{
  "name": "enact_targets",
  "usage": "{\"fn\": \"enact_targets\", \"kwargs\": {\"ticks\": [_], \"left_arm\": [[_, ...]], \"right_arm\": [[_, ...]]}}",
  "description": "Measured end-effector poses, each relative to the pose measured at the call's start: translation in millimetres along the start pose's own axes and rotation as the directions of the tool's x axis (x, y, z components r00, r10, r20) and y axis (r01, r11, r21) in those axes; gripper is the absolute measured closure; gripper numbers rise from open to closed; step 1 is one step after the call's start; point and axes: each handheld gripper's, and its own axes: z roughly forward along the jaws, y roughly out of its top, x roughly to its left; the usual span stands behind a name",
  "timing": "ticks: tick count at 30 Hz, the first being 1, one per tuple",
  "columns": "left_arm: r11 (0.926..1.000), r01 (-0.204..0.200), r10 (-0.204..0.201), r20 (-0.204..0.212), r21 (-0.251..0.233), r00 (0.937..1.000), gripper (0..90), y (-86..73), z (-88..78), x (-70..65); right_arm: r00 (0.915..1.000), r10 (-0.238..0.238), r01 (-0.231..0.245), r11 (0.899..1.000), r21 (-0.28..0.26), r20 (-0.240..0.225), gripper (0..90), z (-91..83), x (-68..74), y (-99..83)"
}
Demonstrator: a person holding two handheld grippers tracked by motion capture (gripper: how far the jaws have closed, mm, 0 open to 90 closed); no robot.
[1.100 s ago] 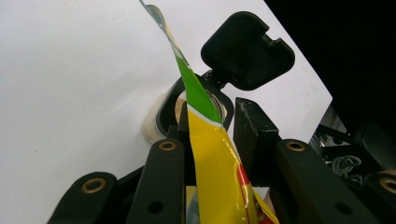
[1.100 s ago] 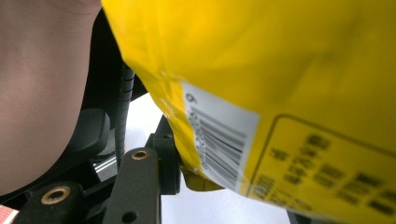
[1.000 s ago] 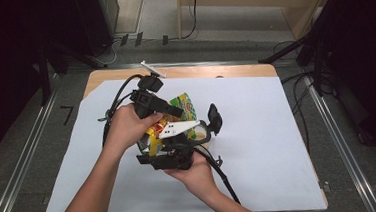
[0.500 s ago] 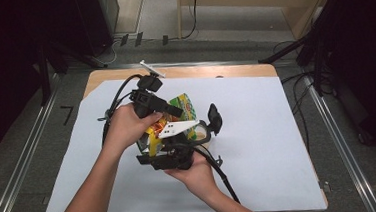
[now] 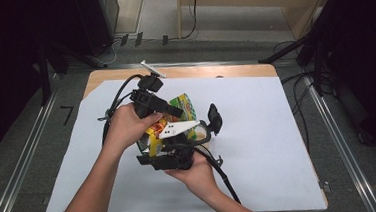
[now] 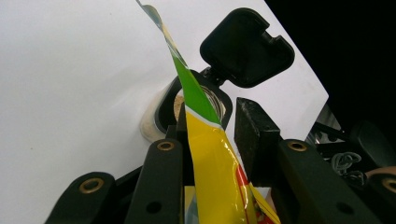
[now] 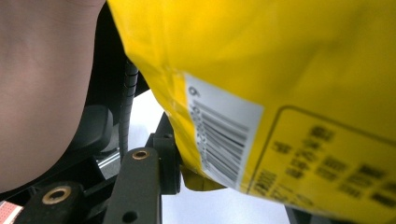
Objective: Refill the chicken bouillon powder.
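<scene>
Snack bag [image 5: 182,106] unmoved since before, pinched in both left claw [image 6: 210,140] and right claw [image 5: 167,155].

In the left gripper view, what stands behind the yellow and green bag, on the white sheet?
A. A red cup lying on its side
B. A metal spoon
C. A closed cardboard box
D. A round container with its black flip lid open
D: behind the yellow and green bag, a round container stands on the white sheet with its black flip lid raised open.
</scene>
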Motion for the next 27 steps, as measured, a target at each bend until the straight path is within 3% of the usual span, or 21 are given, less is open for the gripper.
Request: {"fn": "enact_targets", "kwargs": {"ticks": [22,27], "left_arm": [[0.9998,-0.019,0.019,-0.013,0.008,0.9997,72.5,2.6,3.0,-5.1],[0.9999,-0.01,0.01,0.0,0.005,1.0,72.5,3.7,3.1,-3.4]], "right_arm": [[0.9993,0.038,-0.038,0.999,-0.006,0.004,62.1,-3.0,-3.2,-1.6],[0.9999,0.016,-0.016,1.0,-0.002,0.004,61.6,-4.7,-3.0,-0.8]]}}
